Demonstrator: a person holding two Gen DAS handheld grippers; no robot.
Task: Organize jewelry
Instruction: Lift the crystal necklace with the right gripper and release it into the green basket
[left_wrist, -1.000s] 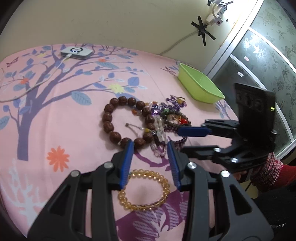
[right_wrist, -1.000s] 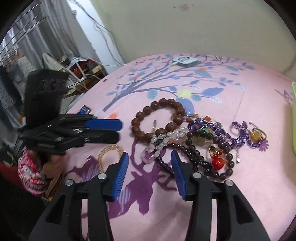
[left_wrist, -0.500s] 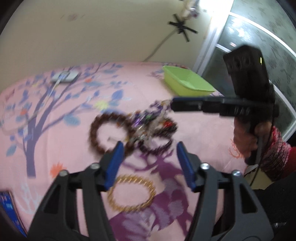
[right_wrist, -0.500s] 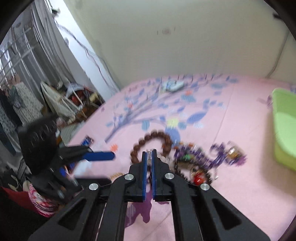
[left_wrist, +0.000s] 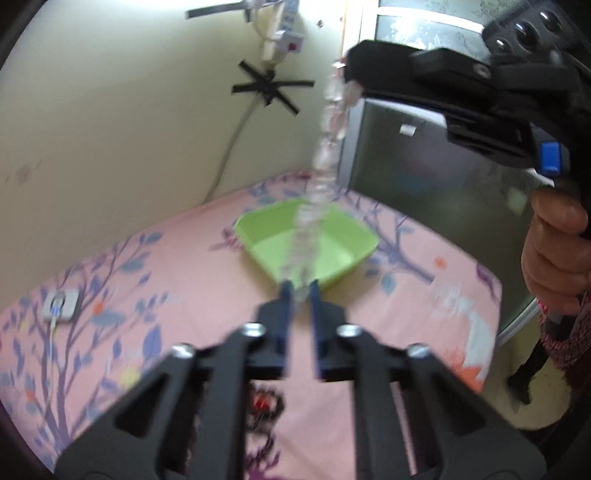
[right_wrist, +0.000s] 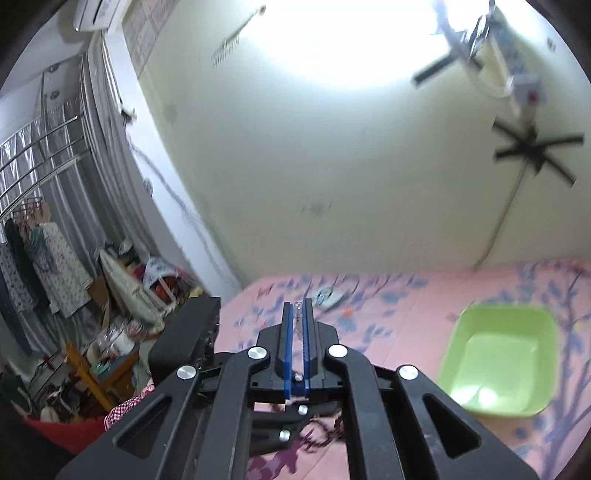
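A strand of clear crystal beads (left_wrist: 325, 155) hangs stretched in the air above the pink bed cover. My right gripper (left_wrist: 351, 74) is shut on its top end, and in the right wrist view a clear bead shows between the blue pads of the right gripper (right_wrist: 297, 312). My left gripper (left_wrist: 300, 290) is closing on the strand's lower end, which sits between its narrow jaws. The green tray (left_wrist: 354, 225) lies just beyond the left fingertips, and the same tray (right_wrist: 454, 332) is at the right. Dark beads with a red stone (left_wrist: 264, 406) lie below.
A hand (left_wrist: 554, 251) holds the right gripper's handle at the right. A white device (left_wrist: 61, 306) with a cable lies at the bed's far left. A glass door (left_wrist: 424, 184) stands behind the tray. A cluttered rack and clothes (right_wrist: 55, 258) are off the bed's left side.
Both grippers rose from the jewelry pile. The right one shut on the clear bead strand and lifted it high. The left one opened wide, then closed on the strand's lower end, and now faces the green tray.
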